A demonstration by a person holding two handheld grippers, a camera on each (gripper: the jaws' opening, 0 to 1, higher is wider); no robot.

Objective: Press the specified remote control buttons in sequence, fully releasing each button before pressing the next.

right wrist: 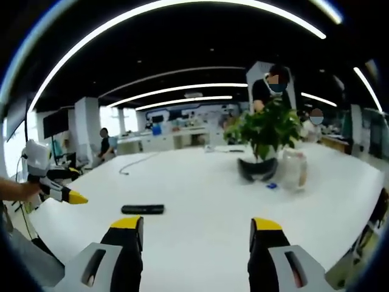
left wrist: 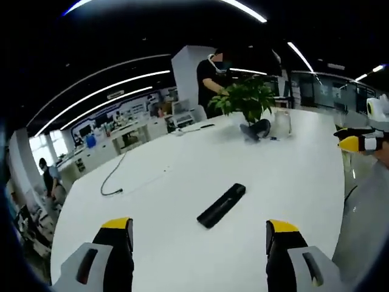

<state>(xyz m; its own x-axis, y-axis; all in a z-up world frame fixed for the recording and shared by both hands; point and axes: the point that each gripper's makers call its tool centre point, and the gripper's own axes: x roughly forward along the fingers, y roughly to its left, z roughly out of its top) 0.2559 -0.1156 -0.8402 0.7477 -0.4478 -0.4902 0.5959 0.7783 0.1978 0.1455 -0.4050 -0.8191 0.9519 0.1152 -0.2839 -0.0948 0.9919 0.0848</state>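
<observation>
Here, a dark pot (right wrist: 258,169) holding a leafy plant (right wrist: 267,128) sits right of centre on a white table (right wrist: 200,188). The black remote (left wrist: 221,205) lies flat mid-frame, untouched, its buttons too small to see. The left gripper (left wrist: 199,236) and right gripper (right wrist: 196,232) are wide open, empty.

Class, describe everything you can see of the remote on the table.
The remote is a slim, black, bar-shaped unit that looks like plastic. It lies flat on the white table, by itself, with nothing resting on it or touching it. In the left gripper view it lies on a diagonal ahead of the open jaws; in the right gripper view it appears side-on, to the left of the jaws. Its buttons are too small to make out. Neither gripper is touching it.
</observation>
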